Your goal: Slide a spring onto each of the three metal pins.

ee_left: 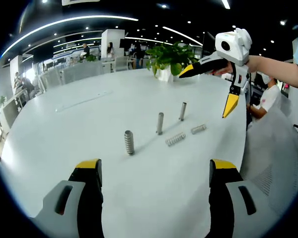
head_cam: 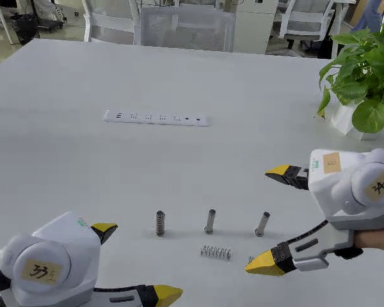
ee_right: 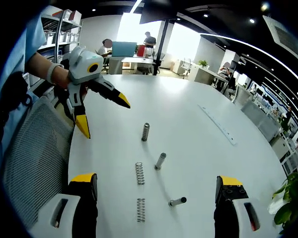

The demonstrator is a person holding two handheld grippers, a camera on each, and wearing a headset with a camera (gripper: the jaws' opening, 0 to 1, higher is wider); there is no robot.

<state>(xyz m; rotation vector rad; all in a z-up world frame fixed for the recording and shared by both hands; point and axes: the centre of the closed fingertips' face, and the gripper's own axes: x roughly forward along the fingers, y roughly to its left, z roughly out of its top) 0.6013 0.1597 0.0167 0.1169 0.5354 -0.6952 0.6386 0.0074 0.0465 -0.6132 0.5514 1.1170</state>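
Note:
Three metal pins stand in a row on the white table [head_cam: 64,160]. The left pin [head_cam: 160,223] wears a spring. The middle pin [head_cam: 209,220] and right pin [head_cam: 262,224] are bare. One loose spring [head_cam: 216,252] lies just in front of the middle pin; a second spring [ee_right: 140,209] lies nearer the right gripper. My left gripper [head_cam: 137,262] is open and empty at the near left, short of the pins. My right gripper [head_cam: 258,221] is open and empty, its jaws spread around the right pin's area from above. The left gripper view shows the sprung pin [ee_left: 129,142] closest.
A white power strip [head_cam: 156,118] lies mid-table beyond the pins. A potted plant [head_cam: 361,77] stands at the right edge. Chairs [head_cam: 185,25] line the far side. A mesh chair back [ee_right: 35,153] is near the table's front edge.

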